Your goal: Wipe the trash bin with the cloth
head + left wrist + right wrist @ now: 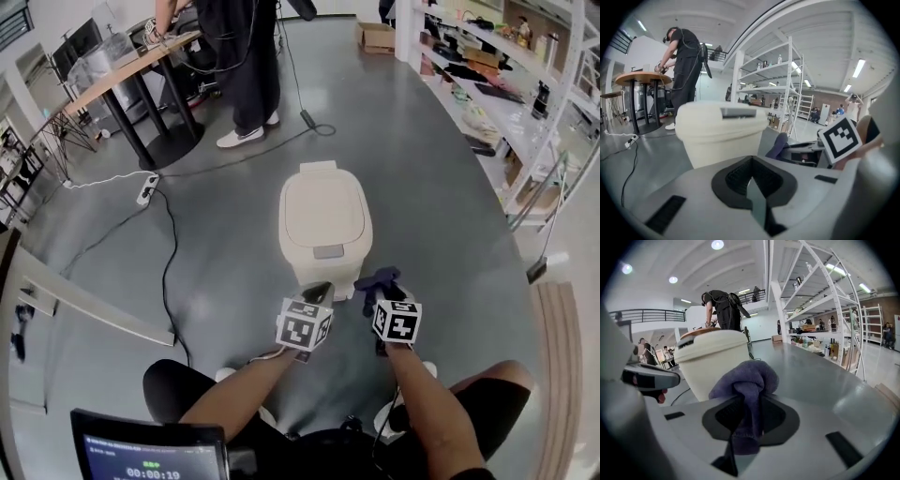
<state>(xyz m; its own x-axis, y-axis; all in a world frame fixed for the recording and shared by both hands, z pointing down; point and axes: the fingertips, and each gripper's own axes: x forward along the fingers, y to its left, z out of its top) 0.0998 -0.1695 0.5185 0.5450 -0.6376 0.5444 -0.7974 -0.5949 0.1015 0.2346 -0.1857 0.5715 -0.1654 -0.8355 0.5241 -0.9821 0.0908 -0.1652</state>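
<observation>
The cream trash bin (323, 220) stands on the grey floor with its lid down, just ahead of both grippers. My right gripper (381, 287) is shut on a purple cloth (379, 278), whose bunched end sticks out past the jaws near the bin's front right corner. In the right gripper view the cloth (746, 378) hangs between the jaws of the right gripper (747, 404), with the bin (712, 362) close behind. My left gripper (318, 292) is shut and empty, its tip near the bin's front base. In the left gripper view the left gripper (751, 161) points at the bin (719, 133).
A person (239, 66) stands at a round table (122, 75) at the back left. A power strip with cables (147, 190) lies on the floor to the left. White shelves (497, 84) line the right side, with a cardboard box (377, 36) beyond them.
</observation>
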